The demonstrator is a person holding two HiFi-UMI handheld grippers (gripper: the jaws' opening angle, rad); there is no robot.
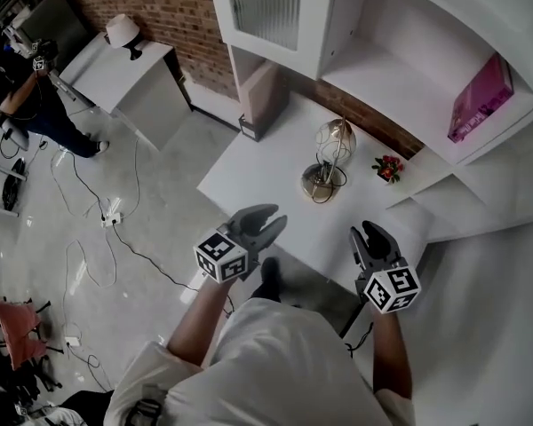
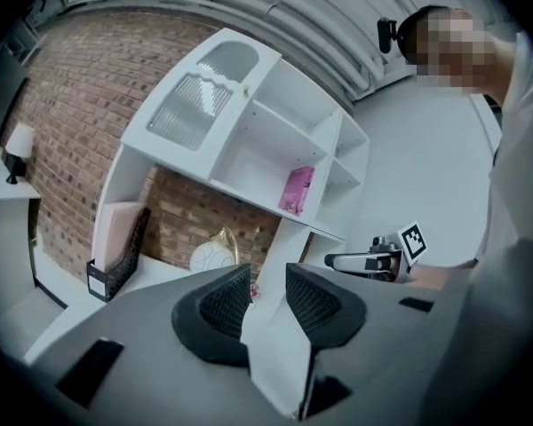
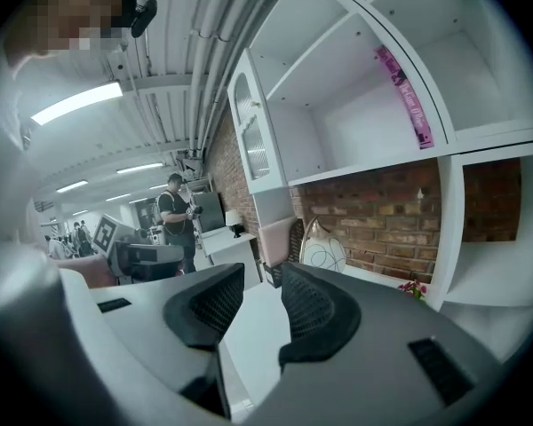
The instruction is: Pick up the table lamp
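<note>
The table lamp (image 1: pixel 330 153) has a wire globe shade on a round metal base. It stands upright toward the back of the white desk (image 1: pixel 249 171), in front of the brick wall. It also shows beyond the jaws as a pale globe, the lamp (image 2: pixel 215 250) in the left gripper view and the lamp (image 3: pixel 322 250) in the right gripper view. My left gripper (image 1: pixel 265 219) hovers over the desk's near edge, short of the lamp. It is open with nothing between its pads. My right gripper (image 1: pixel 368 232) hangs to the lamp's near right, also open and empty.
A small pot of red flowers (image 1: pixel 388 168) sits just right of the lamp. A black file holder with a pink folder (image 1: pixel 261 105) stands at the desk's back left. A pink book (image 1: pixel 480 100) leans on the shelf above. Cables cross the floor, and a person (image 1: pixel 22 91) stands far left.
</note>
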